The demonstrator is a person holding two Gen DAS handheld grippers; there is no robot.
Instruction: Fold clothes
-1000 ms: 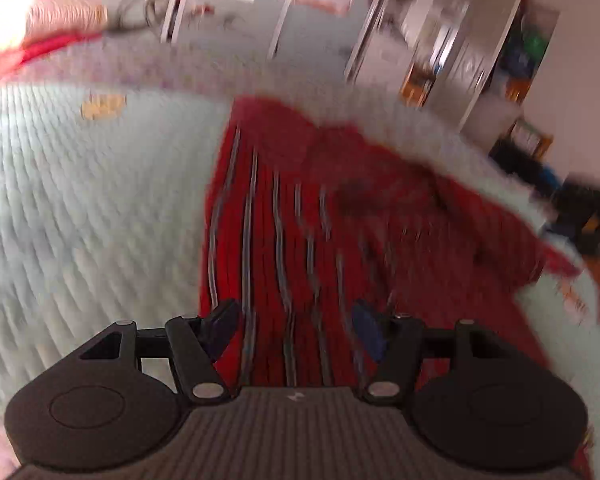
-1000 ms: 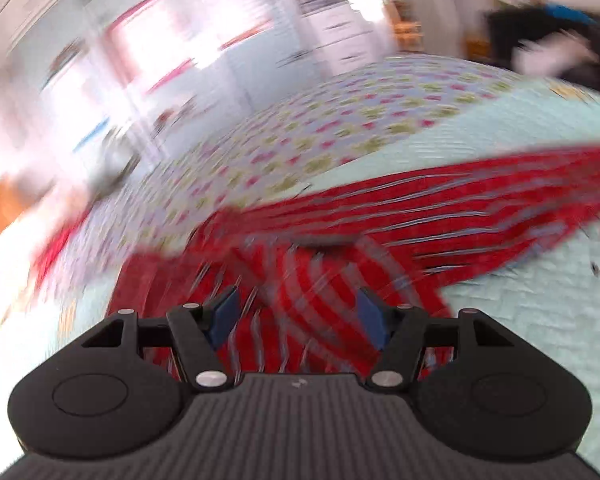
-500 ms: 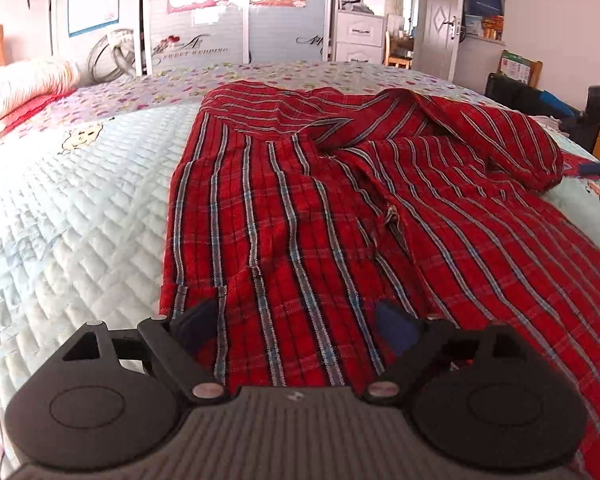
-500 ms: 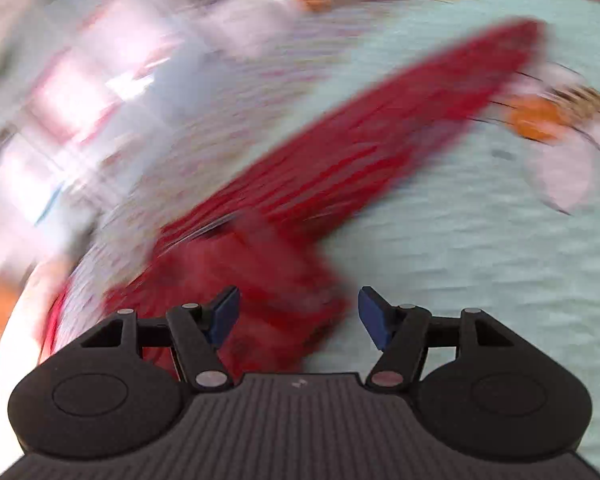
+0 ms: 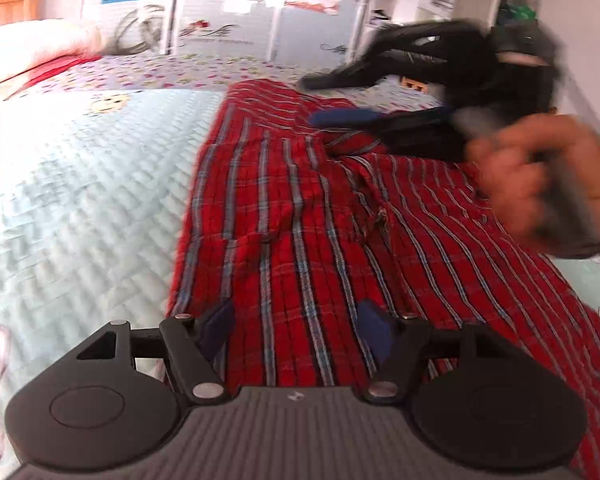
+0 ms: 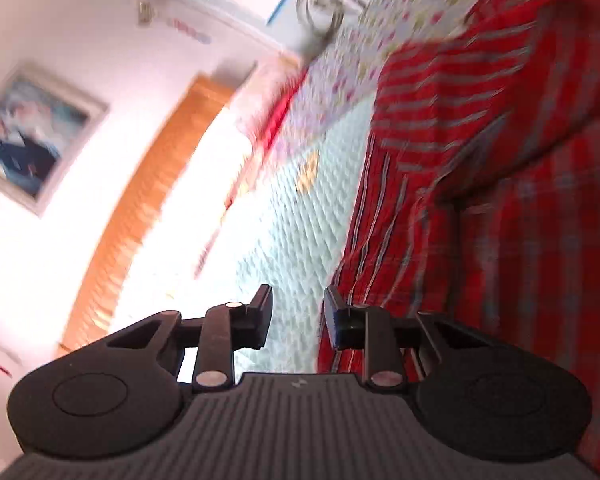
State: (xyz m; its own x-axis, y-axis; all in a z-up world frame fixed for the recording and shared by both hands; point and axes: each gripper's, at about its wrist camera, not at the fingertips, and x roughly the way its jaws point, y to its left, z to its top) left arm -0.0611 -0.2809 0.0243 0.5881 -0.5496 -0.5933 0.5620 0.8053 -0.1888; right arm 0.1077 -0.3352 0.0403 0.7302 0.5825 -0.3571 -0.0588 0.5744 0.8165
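A red plaid shirt (image 5: 300,200) lies spread flat on the pale quilted bed (image 5: 80,200), collar at the far end. My left gripper (image 5: 296,320) is open and hovers over the shirt's near hem, close to its left edge, with nothing between its fingers. A person's hand (image 5: 540,176) holds my right gripper (image 5: 316,98), which shows blurred over the collar area. In the right wrist view the right gripper (image 6: 298,310) is rolled sideways, its fingers a narrow gap apart and empty, beside the left edge of the shirt (image 6: 500,160).
A pink and red pillow (image 5: 32,48) lies at the bed's far left by the wooden headboard (image 6: 140,208). Wardrobe doors (image 5: 220,8) stand behind the bed. A framed picture (image 6: 32,140) hangs on the wall. Bare quilt (image 6: 292,232) stretches left of the shirt.
The right gripper has swung in over the shirt's collar end, rolled onto its side, and its fingers have come closer together. The left gripper stays open at the hem.
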